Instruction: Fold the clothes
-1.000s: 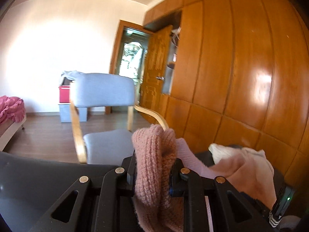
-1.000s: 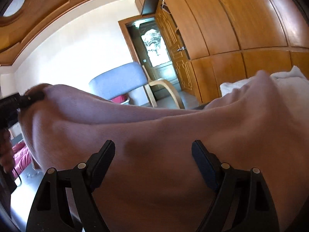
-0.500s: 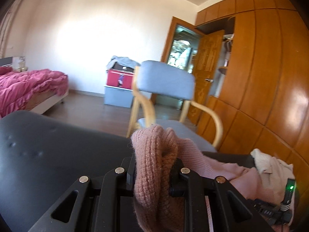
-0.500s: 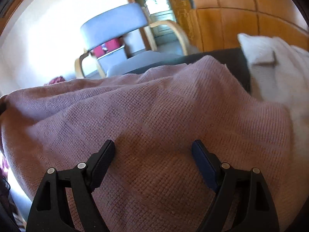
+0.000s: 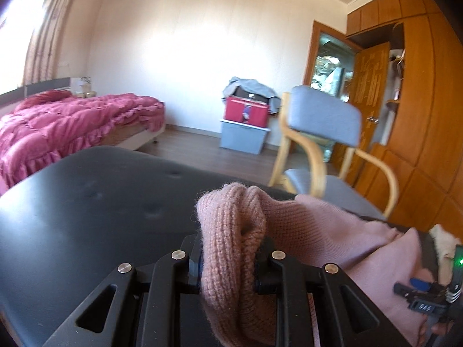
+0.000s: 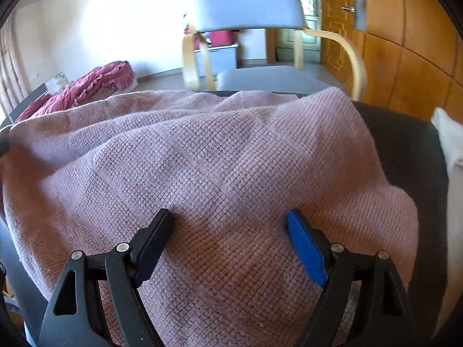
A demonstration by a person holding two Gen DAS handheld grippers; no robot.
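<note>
1. Left wrist view: the left gripper (image 5: 228, 260) is nearly closed, its jaws pinching a bunched fold of the pink knit sweater (image 5: 231, 231) that bulges up between the fingers – a corner hold, it seems, so the cloth can be pulled flat.
2. Beyond and to the right of those jaws, the sweater trails across the black padded surface (image 5: 86, 208); a cream garment (image 5: 442, 237) lies at the far right edge.
3. Right wrist view: the right gripper (image 6: 230, 225) stands wide open, holding nothing – its fingertips are over the sweater's (image 6: 231, 150) broad middle, whether touching I cannot tell.
4. Ahead of both claws stands a grey armchair (image 6: 246, 8) with bent wooden arms.
5. My judgement: the sweater is being laid out for folding.
</note>
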